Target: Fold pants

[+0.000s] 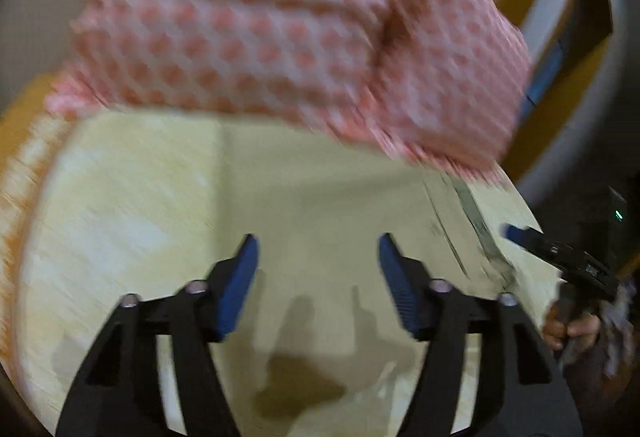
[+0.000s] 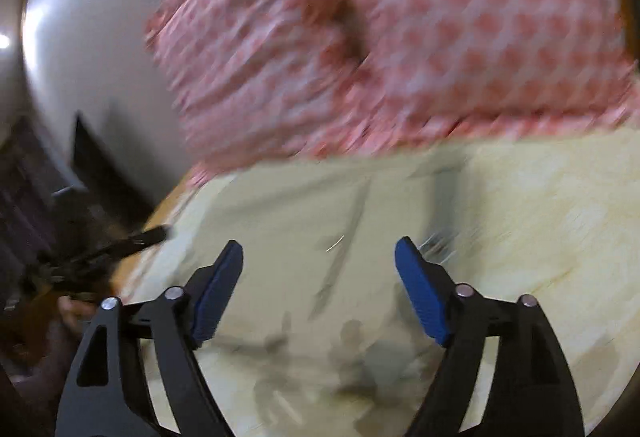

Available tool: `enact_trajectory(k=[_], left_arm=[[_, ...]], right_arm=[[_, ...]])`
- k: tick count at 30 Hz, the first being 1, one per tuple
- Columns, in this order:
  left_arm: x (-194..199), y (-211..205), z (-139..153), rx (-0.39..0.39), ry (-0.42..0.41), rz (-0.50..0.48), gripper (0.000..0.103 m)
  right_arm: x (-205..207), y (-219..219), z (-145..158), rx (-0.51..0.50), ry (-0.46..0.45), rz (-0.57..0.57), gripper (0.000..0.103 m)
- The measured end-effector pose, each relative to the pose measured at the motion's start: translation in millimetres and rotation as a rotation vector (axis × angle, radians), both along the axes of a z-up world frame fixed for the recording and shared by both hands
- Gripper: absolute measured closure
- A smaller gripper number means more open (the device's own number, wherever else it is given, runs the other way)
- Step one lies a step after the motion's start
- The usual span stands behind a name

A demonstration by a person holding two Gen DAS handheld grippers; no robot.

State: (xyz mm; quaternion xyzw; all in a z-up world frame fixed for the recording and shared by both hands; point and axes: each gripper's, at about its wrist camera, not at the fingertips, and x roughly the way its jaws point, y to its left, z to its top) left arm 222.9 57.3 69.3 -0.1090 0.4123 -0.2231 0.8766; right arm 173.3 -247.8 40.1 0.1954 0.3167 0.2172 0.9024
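Observation:
The pants (image 1: pixel 280 29) are pink-and-white checked cloth, lying bunched and folded on the far part of the pale wooden table (image 1: pixel 160 217). They also show in the right wrist view (image 2: pixel 400 37). My left gripper (image 1: pixel 316 249) is open and empty above bare table, short of the pants. My right gripper (image 2: pixel 320 253) is open and empty too, also short of the cloth. The right gripper shows at the right edge of the left wrist view (image 1: pixel 560 257), and the left gripper at the left edge of the right wrist view (image 2: pixel 132 241). Both views are motion-blurred.
The table (image 2: pixel 540 217) has an orange rim (image 1: pixel 16 141). A white wall (image 2: pixel 88 57) and dark furniture (image 2: pixel 96 165) lie beyond it. A faint scratch line (image 1: pixel 476 225) crosses the tabletop near its right edge.

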Motion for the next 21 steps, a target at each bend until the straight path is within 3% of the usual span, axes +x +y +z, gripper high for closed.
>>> enact_trajectory(k=[2,3,4,6,8,9,10,12,15,18,19,21], left_arm=[[10.2,-12.6,-27.9,0.011,0.125,-0.007,0.038],[13.5,-13.8,-35.2,0.017,0.146,0.003,0.043],[10.0,-15.9,-31.6,0.064,0.083,0.031,0.045],[1.8,-19.0,-28.3,0.132,0.085,0.064,0.045],[-28.1,-16.4,-18.5,0.141,0.024,0.072,0.030],[-41.9,-16.6,-16.4,0.159,-0.002,0.075,0.016],[-64.6,-14.6,-15.3,0.207,-0.043,0.098,0.008],[-98.7,-16.1,-19.8,0.283,-0.088,0.136,0.004],[-140.6,-15.8,-36.0,0.366,-0.090,0.187,0.002],[-159.6,-10.8,-52.3,0.358,-0.041,0.216,0.002],[-166.9,-12.9,-52.1,0.385,-0.085,0.241,0.002],[-172.9,-14.9,-55.9,0.397,-0.097,0.257,0.002]], right_arm=[[11.4,1.4,-26.1,0.016,0.158,-0.036,0.019],[16.8,-2.3,-36.7,0.052,0.204,-0.057,0.020],[14.9,-9.6,-38.8,0.113,0.182,-0.080,0.021],[4.0,-13.7,-33.7,0.122,0.210,-0.159,0.024],[-24.2,0.6,-19.0,-0.022,0.145,-0.227,0.013],[-39.3,11.7,-14.7,-0.083,0.102,-0.235,0.001],[-60.5,29.7,-13.6,-0.152,0.049,-0.227,0.001],[-84.3,51.4,-21.9,-0.246,0.003,-0.198,0.001],[-111.3,84.8,-44.9,-0.393,-0.014,-0.208,0.001],[-114.8,99.8,-63.2,-0.429,0.006,-0.222,0.001],[-114.4,101.5,-66.9,-0.434,0.013,-0.230,0.001],[-116.0,106.6,-69.5,-0.457,-0.007,-0.258,0.001]])
